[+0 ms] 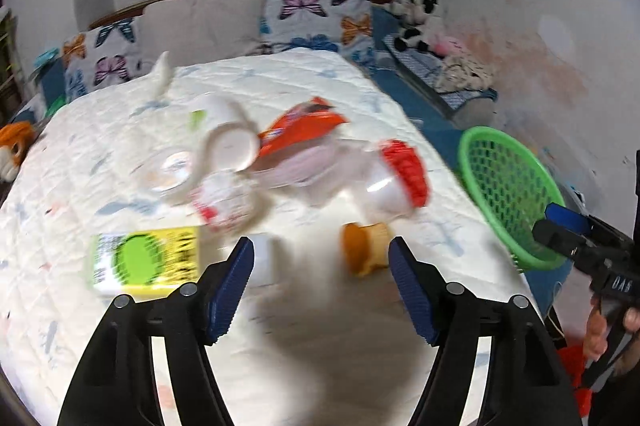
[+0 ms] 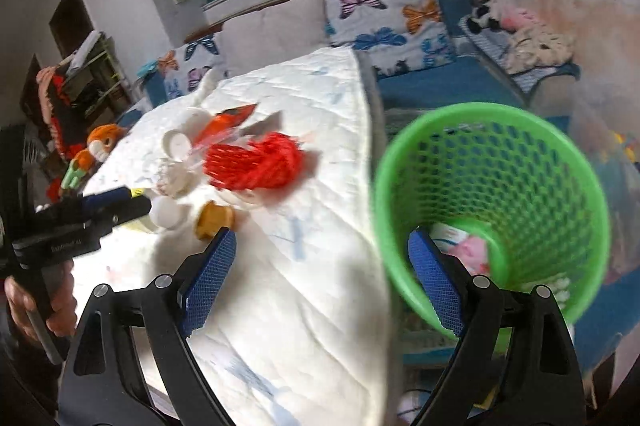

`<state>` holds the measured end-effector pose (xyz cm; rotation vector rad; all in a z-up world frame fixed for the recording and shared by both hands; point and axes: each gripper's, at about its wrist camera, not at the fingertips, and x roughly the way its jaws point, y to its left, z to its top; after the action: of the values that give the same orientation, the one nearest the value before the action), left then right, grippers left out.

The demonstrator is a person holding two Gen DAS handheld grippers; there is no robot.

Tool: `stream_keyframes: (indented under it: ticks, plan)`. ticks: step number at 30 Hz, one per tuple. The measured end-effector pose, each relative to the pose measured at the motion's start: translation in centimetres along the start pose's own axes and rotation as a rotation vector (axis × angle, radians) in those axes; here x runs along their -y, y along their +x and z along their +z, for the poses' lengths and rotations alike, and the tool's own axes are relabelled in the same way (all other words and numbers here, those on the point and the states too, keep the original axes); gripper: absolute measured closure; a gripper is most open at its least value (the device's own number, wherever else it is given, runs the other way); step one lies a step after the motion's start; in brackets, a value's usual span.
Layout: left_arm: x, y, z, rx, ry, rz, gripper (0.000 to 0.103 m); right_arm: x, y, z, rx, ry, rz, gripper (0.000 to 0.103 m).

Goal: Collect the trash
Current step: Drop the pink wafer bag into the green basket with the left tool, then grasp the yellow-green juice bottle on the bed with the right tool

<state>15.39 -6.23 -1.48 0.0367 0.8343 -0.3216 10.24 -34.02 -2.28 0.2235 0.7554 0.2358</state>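
Holding pink-and-white wrappers (image 2: 472, 250), green mesh basket (image 2: 520, 161), beside bed (image 2: 320, 286)

Each fisheye view looks forward and downward along its own gripper's fingers, the left wrist view close over the bed (image 1: 304, 85) facing the pillows, the right wrist view beside it, both sharing the scattered trash and the green basket (image 2: 492, 209).
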Motion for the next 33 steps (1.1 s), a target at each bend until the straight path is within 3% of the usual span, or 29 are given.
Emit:
stream_keyframes:
  ticks: [5,12,21,28,33]
  plan:
    - [-3.2,-0.9,-0.9,0.015,-0.047,0.043,0.029,-1.4,2.1,1.6,-0.028,0.012,0.066,0.015]
    - [-7.5,-2.3,-2.1,0.028,-0.106,0.111,0.025,-3.8,3.6,2.3,-0.045,-0.034,0.093,0.015]
    - [-10.4,-2.4,-3.1,0.011,-0.025,0.167,0.013,-6.5,4.7,1.1,-0.077,-0.104,0.089,0.015]
    - [-12.0,-1.7,-3.1,-0.011,0.055,0.121,0.009,-7.9,5.0,0.7,-0.098,-0.133,0.087,0.015]
    - [-13.7,-1.4,-3.2,-0.026,-0.004,0.100,0.009,-9.4,5.5,0.6,-0.122,-0.175,0.108,0.015]
